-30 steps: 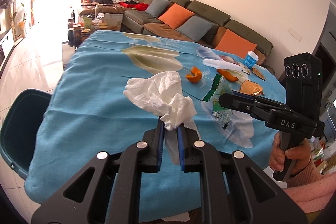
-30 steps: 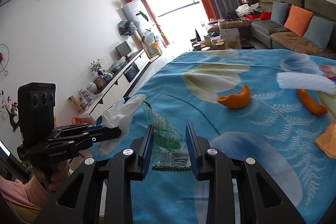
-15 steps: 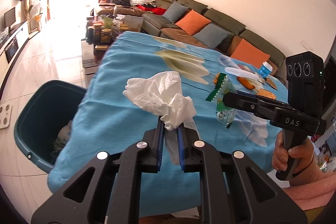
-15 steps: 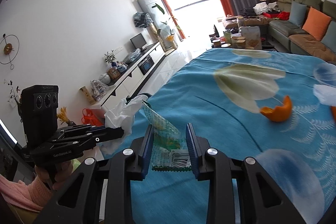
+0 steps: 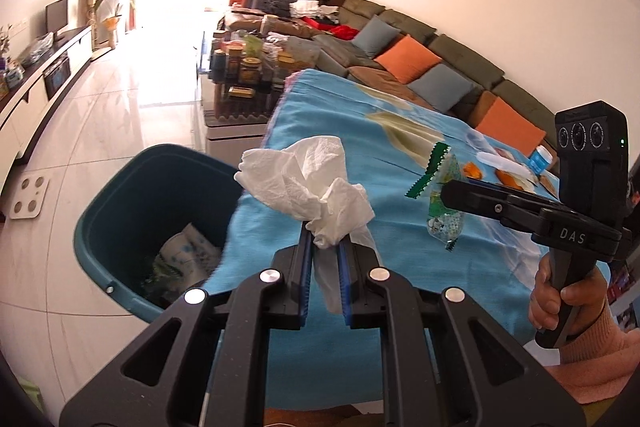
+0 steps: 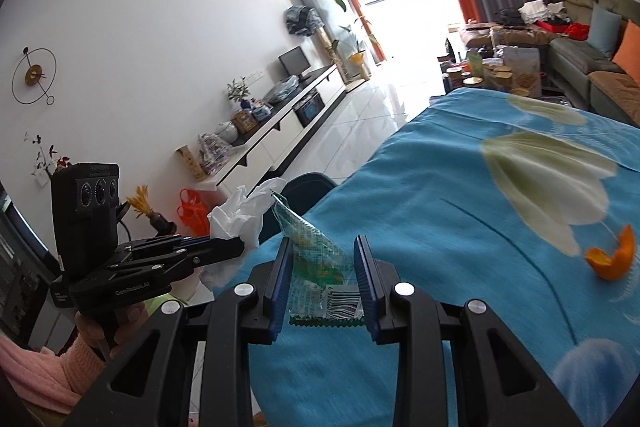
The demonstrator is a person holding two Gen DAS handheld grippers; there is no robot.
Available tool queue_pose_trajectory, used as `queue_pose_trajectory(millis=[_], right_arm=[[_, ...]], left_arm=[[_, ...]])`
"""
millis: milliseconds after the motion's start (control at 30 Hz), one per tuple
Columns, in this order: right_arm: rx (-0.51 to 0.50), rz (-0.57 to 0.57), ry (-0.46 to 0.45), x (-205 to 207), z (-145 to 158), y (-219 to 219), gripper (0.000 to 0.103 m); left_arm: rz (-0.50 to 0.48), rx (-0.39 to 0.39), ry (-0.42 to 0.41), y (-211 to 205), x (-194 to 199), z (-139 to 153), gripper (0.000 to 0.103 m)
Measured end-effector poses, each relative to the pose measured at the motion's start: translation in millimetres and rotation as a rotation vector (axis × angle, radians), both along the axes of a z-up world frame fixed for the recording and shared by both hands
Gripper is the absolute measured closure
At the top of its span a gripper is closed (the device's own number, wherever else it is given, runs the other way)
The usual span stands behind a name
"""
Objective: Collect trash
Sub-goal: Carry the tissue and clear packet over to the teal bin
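My left gripper (image 5: 325, 247) is shut on a crumpled white tissue (image 5: 304, 183) and holds it above the table's left edge, beside a dark teal trash bin (image 5: 120, 203) on the floor. The bin holds some trash (image 5: 184, 259). My right gripper (image 6: 322, 251) is shut on a clear green snack wrapper (image 6: 316, 259) above the blue tablecloth (image 6: 460, 227). The right gripper and its wrapper (image 5: 444, 199) also show in the left wrist view, to the right of the tissue. The left gripper with the tissue (image 6: 244, 215) shows in the right wrist view.
Orange peel (image 6: 612, 259) lies on the cloth. More scraps, peel and a small blue-capped cup (image 5: 540, 157) lie at the table's far right. A low table of jars (image 5: 244, 71) and a sofa (image 5: 420, 67) stand beyond. White tiled floor (image 5: 100, 115) lies left.
Both grippers have swung left with their loads, from over the table towards its left edge. The trash bin has come fully into the left wrist view.
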State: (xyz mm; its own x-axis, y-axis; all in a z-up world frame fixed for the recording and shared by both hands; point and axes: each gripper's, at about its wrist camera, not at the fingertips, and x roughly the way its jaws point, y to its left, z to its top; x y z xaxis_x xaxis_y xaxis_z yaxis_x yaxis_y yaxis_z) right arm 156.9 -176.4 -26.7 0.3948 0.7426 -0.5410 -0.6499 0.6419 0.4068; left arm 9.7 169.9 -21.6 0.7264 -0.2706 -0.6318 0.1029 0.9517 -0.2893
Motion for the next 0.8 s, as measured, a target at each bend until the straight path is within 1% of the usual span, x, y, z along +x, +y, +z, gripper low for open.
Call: queue_pose_trajectory(millis=[200, 400, 800], right_arm=[[-0.003, 0.041, 0.023, 8.3, -2.0, 19.9, 0.074], [-0.004, 0.072, 0.036, 16.2, -2.2, 37.4, 0.074], [-0.017, 0.115, 0.055, 30.4, -2.2, 69.5, 0.074]], left_arm=[[0.050, 0.001, 0.009, 24.0, -0.2, -3.2, 0.091], [0.088, 0.005, 0.013, 39.2, 0.6, -6.0, 0.091], [0.130, 0.016, 0.035, 55.6, 12.8, -13.3, 0.091]])
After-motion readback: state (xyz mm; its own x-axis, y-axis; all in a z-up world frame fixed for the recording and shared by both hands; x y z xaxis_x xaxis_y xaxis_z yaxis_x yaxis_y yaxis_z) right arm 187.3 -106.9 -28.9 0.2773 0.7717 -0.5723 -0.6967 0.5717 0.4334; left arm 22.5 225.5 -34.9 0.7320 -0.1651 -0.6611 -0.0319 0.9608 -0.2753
